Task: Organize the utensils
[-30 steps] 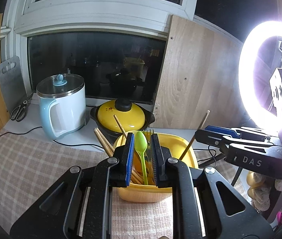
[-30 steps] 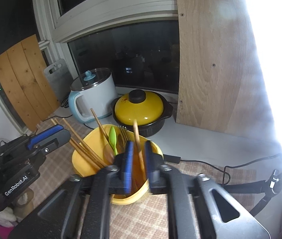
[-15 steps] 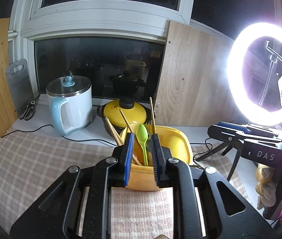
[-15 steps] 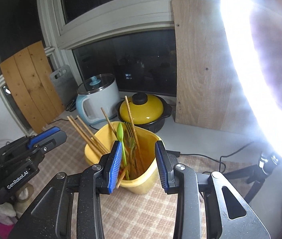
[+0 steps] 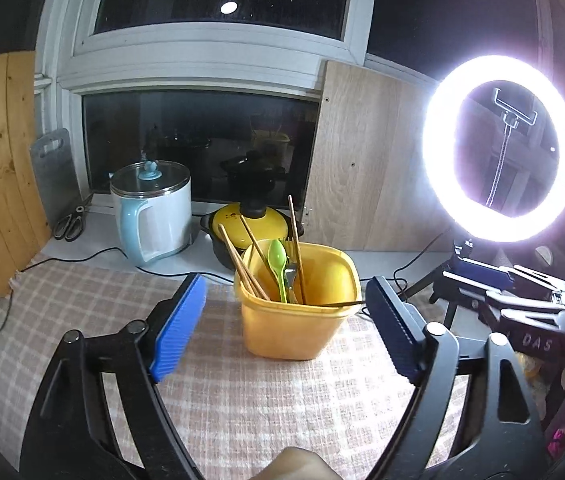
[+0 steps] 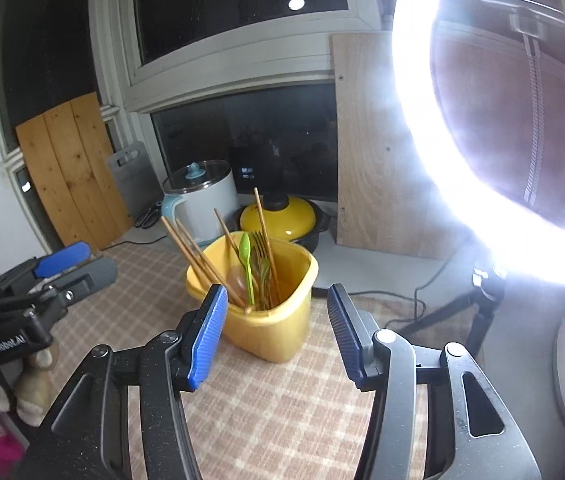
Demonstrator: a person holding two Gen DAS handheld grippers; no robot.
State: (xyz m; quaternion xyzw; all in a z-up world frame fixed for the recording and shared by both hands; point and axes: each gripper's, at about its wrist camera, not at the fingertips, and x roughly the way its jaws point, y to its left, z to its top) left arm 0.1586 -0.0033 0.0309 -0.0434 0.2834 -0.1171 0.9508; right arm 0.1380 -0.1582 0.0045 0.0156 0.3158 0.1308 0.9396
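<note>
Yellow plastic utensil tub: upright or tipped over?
Upright. The yellow plastic utensil tub stands flat on the checked cloth, wooden chopsticks and green plastic spoon sticking up.

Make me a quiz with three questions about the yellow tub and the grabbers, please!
1. Where is the green spoon?
A. inside the yellow tub
B. flat on the cloth
C. in the kettle

2. What colour is the pot lid behind the tub?
A. red
B. yellow
C. white

3. How do the left gripper and the right gripper stand?
A. both open, holding nothing
B. both shut on chopsticks
C. one shut on the spoon

Answers:
1 A: the spoon stands upright in the tub among the chopsticks and a fork.
2 B: the lid is yellow with a black knob.
3 A: their jaws have just been opening, and the blue pads stand apart with nothing pressed between them.
</note>
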